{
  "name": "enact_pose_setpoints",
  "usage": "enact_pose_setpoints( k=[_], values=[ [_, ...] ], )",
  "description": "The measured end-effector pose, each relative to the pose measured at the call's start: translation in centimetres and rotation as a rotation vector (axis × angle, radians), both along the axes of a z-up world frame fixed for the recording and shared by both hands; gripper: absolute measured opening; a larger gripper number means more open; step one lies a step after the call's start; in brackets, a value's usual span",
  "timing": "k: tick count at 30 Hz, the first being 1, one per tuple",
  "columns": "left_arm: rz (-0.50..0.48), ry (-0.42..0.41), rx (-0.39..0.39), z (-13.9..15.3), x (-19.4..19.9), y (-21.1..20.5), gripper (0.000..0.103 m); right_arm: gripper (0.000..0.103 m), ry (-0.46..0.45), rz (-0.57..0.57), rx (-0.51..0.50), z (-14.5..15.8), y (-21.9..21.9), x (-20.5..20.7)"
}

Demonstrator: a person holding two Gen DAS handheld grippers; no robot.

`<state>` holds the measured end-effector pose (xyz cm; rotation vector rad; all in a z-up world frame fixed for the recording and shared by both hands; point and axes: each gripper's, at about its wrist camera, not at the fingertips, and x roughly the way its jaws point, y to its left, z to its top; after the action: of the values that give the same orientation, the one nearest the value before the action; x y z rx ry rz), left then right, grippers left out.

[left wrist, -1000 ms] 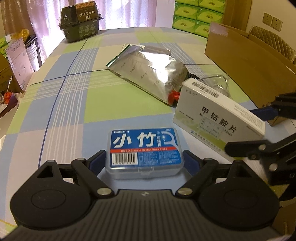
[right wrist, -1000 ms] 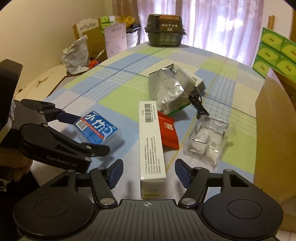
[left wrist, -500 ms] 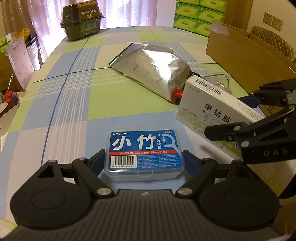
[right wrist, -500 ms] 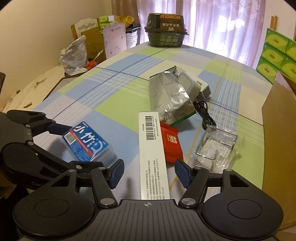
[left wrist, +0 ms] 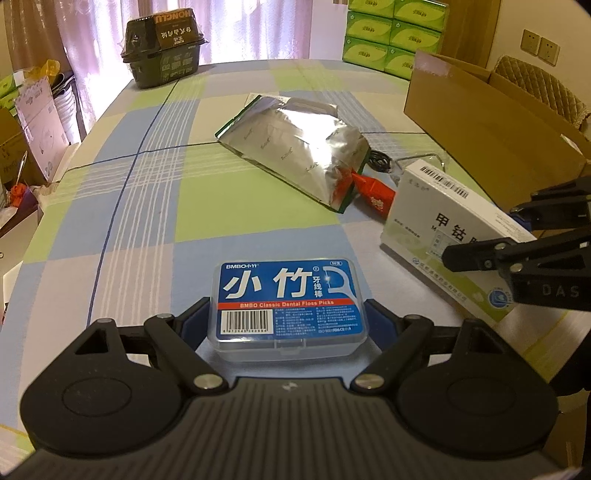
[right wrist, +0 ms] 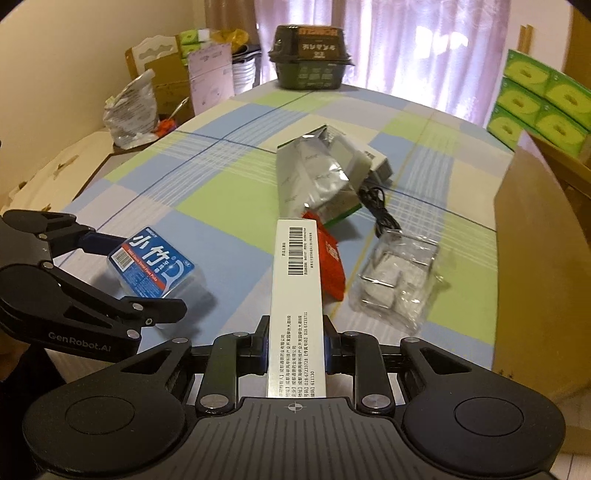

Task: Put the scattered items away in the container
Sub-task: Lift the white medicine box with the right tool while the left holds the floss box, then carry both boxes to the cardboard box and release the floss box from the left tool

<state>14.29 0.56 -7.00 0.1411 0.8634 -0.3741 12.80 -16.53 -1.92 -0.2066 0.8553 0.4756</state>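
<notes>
A blue-labelled clear floss pick box (left wrist: 288, 302) sits between the fingers of my left gripper (left wrist: 288, 318), which is shut on its two short ends. In the right wrist view the floss pick box (right wrist: 151, 264) looks tilted, with a shadow under it. My right gripper (right wrist: 297, 347) is shut on the near end of a long white medicine box (right wrist: 295, 280), which points away from me. From the left wrist view the medicine box (left wrist: 439, 225) is at the right, inside the right gripper (left wrist: 484, 233). The open cardboard box (left wrist: 480, 122) stands at the table's right edge.
On the checked tablecloth lie a silver foil pouch (right wrist: 317, 177), a red packet (right wrist: 332, 258), a black cable (right wrist: 380, 210) and a clear plastic bag (right wrist: 399, 273). A dark noodle bowl pack (left wrist: 162, 44) stands at the far end. Green tissue boxes (left wrist: 391, 33) are stacked beyond.
My right gripper has slid forward over the medicine box and closed on it. The left gripper has moved further along the floss pick box, which now looks tilted.
</notes>
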Motion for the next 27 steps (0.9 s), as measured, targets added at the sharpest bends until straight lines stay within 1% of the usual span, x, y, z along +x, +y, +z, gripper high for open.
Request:
enact_pose_setpoints(
  k=[19,27],
  values=[
    [-0.029,-0.037,0.003,2.5,-2.1,-1.0,0.083,0.027,-0.060,-0.056,0.033,3.4,-2.1,-2.7],
    [-0.047,-0.059,-0.002,4.0,-2.2,-1.6,0.083,0.027,-0.092,-0.077,0.044,4.8,-2.9,-3.0]
  ],
)
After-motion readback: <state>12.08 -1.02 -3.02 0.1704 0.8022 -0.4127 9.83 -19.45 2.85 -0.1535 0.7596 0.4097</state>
